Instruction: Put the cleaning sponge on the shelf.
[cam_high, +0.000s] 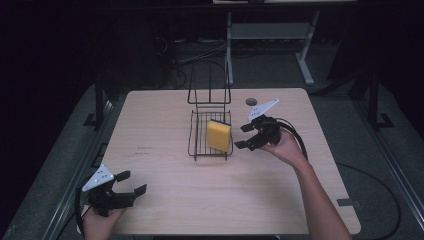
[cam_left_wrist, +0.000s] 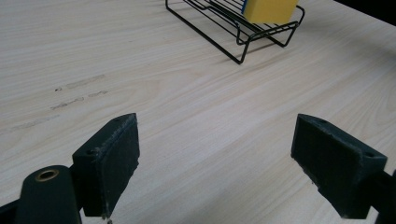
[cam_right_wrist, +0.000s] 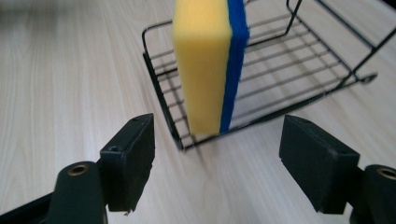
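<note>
A black wire rack with a tall looped back stands near the middle of the pale wood-grain table and serves here as the landmark. Inside the rack, a rectangular yellow sponge with a blue scouring layer stands on edge against the rack's right side, its yellow face toward the person; in the right gripper view the sponge rests upright on the wire floor at the rack's near corner, the blue layer on its right. The right claw hovers just beside the rack's right side, its jaws spread wide with nothing between them and clear of the sponge. The left claw lies well apart from the rack, toward the table's near left corner, its jaws likewise spread and empty; in the left gripper view they frame bare wood, with the rack far ahead. A small dark round object, too small to identify with confidence, lies beyond the rack toward the table's far edge.
</note>
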